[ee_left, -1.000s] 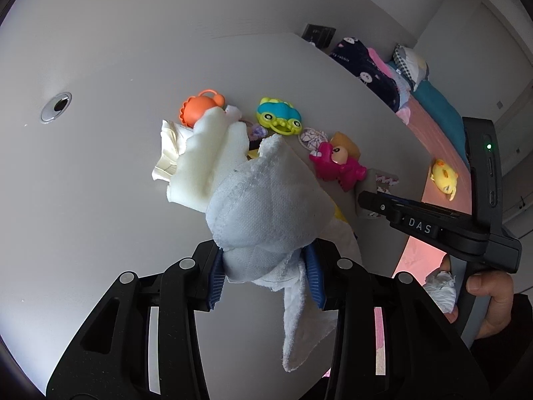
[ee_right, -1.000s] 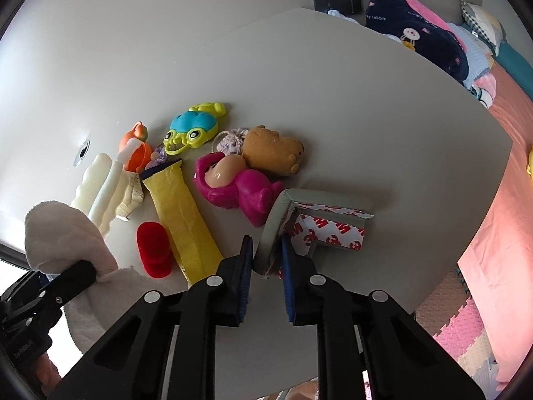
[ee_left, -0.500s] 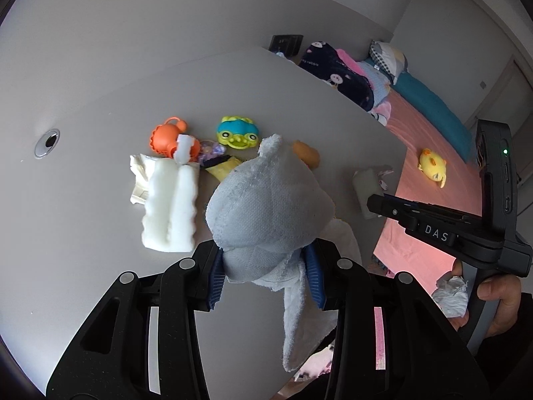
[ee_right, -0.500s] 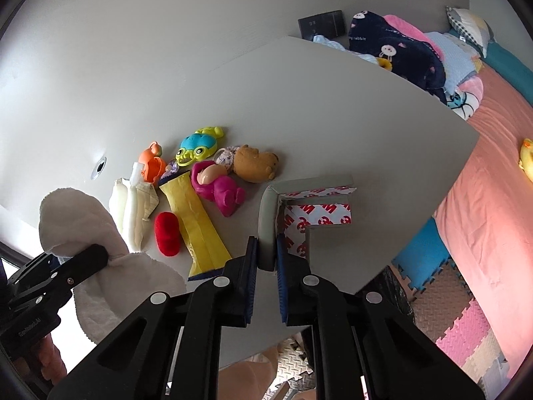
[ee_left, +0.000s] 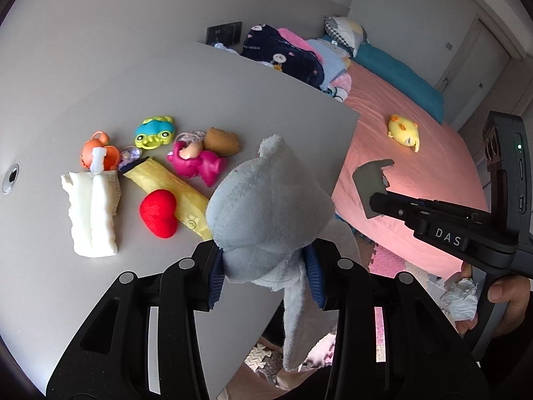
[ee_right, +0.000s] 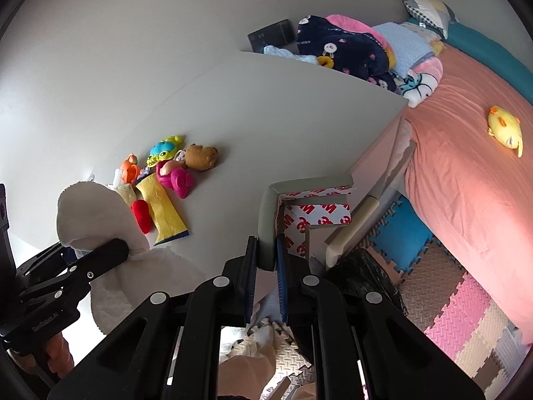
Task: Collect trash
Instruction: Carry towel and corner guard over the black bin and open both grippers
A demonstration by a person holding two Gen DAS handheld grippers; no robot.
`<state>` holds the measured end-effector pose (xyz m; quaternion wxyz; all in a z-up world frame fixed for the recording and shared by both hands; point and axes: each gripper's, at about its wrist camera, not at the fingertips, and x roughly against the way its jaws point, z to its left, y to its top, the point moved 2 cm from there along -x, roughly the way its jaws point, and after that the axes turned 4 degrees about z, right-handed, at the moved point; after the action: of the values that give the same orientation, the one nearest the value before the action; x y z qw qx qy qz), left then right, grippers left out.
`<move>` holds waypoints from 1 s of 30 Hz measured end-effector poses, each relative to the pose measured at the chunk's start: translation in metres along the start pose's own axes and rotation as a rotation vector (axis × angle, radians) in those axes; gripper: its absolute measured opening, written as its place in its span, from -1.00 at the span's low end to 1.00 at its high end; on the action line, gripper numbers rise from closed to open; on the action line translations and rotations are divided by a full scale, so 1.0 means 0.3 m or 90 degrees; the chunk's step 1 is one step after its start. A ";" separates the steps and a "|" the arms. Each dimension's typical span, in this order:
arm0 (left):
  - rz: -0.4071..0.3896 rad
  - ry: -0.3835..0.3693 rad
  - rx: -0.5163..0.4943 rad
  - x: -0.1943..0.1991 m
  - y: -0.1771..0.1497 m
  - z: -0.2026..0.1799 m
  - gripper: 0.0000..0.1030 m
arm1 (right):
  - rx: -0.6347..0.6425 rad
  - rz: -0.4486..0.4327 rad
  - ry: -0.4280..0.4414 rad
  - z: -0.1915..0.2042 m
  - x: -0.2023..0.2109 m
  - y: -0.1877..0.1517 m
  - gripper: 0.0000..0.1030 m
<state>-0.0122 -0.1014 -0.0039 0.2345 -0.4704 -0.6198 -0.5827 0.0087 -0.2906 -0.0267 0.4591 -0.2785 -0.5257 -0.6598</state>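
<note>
Left wrist view: the white cloth (ee_left: 266, 196) looks soft, light and floppy, best pinched at its bunched middle; the left gripper (ee_left: 265, 271) is clamped there at 6 o'clock. The right gripper (ee_right: 265, 260) is squeezed tight on the stiff grey corner guard (ee_right: 269, 220)
</note>
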 end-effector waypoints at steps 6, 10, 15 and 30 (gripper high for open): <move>0.017 -0.015 -0.036 -0.034 -0.002 -0.089 -0.21 | -0.027 -0.005 -0.016 -0.091 0.051 -0.052 -0.76; 0.029 -0.029 -0.058 -0.052 -0.015 -0.145 -0.20 | -0.042 -0.009 -0.028 -0.153 0.079 -0.085 -0.76; 0.042 -0.041 -0.082 -0.079 -0.032 -0.221 -0.20 | -0.061 -0.010 -0.041 -0.223 0.116 -0.131 -0.76; 0.162 -0.016 -0.176 -0.266 -0.109 -0.407 0.57 | -0.061 0.066 -0.100 -0.365 0.133 -0.266 -0.19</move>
<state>-0.0359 -0.2374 -0.0615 0.2316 -0.5800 -0.4721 -0.6221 -0.0672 -0.4049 -0.0597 0.4360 -0.3780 -0.5129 -0.6356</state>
